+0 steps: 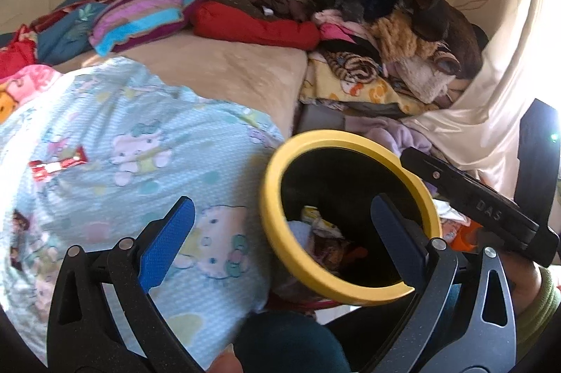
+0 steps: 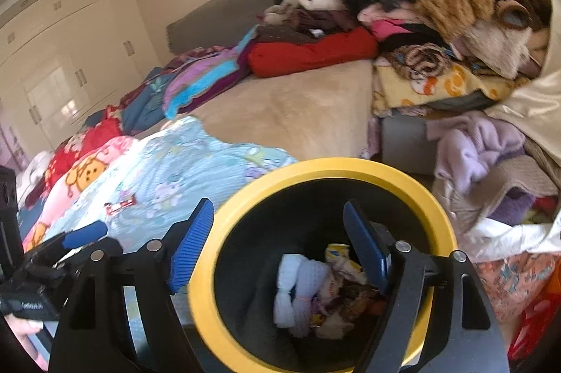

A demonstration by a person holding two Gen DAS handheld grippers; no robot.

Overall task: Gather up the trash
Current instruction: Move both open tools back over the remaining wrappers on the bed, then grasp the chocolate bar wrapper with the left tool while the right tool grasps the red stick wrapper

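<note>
Bedroom clutter fills both views: a beige bed (image 1: 228,71) piled with clothes (image 1: 368,5), and a pale blue blanket (image 1: 122,145) spread over its near side.

From the left wrist view, the left gripper (image 1: 280,243) stands spread wide with nothing between its blue pads (image 1: 164,243). Its left finger hangs over the blanket, its right finger over the mouth of the bin (image 1: 270,197), whose yellow rim sits lower centre-right of the frame. Crumpled trash (image 1: 326,232) lies at the bin's bottom. A red wrapper (image 1: 58,164) lies on the blanket at the left of the frame, well apart from the jaws. The other gripper's black body crosses the right edge.

From the right wrist view, the right gripper (image 2: 280,250) is also spread and empty. Its right finger hangs inside the bin (image 2: 438,215) opening, its left finger just outside the rim. Trash (image 2: 315,289) lies below, between the pads. The wrapper (image 2: 120,207) sits left of the jaws on the blanket (image 2: 175,169).
</note>
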